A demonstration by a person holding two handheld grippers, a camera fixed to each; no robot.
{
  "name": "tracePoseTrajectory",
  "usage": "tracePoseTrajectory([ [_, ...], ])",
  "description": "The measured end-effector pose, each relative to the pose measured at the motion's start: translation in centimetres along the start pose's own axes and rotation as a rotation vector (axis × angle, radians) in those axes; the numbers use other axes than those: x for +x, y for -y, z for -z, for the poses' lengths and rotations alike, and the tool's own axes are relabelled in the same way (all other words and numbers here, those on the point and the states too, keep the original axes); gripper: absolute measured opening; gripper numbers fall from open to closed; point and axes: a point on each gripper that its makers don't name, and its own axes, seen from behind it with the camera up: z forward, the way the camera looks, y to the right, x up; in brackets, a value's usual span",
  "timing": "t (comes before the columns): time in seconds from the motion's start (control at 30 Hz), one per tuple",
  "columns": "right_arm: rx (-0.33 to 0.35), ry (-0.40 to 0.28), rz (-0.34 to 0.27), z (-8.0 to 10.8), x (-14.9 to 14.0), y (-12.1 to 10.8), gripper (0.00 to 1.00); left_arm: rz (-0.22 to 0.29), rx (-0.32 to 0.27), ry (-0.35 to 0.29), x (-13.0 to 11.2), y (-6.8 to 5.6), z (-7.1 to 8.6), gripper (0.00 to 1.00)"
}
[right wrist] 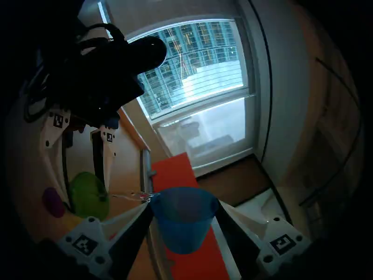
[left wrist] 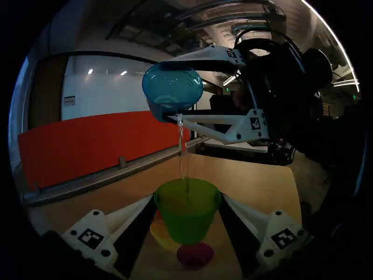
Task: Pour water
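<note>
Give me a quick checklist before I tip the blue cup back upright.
1. Left gripper gripping the green cup on both sides: ok.
2. Right gripper gripping the blue cup on both sides: ok.
3. Stream landing inside the green cup: ok.
4. Green cup upright: ok.
5. Fill level in the green cup: cannot tell.
6. Water left in the blue cup: cannot tell.
</note>
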Motion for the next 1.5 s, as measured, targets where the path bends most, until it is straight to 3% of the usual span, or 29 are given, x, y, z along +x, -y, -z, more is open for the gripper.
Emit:
tracePoseTrajectory([
  [1.5,-0.033,-0.013,0.24,-0.2,2.1,-1.9,0.93,0.005,0.007,-0.009,0.5,0.3,-0.2,0.89],
])
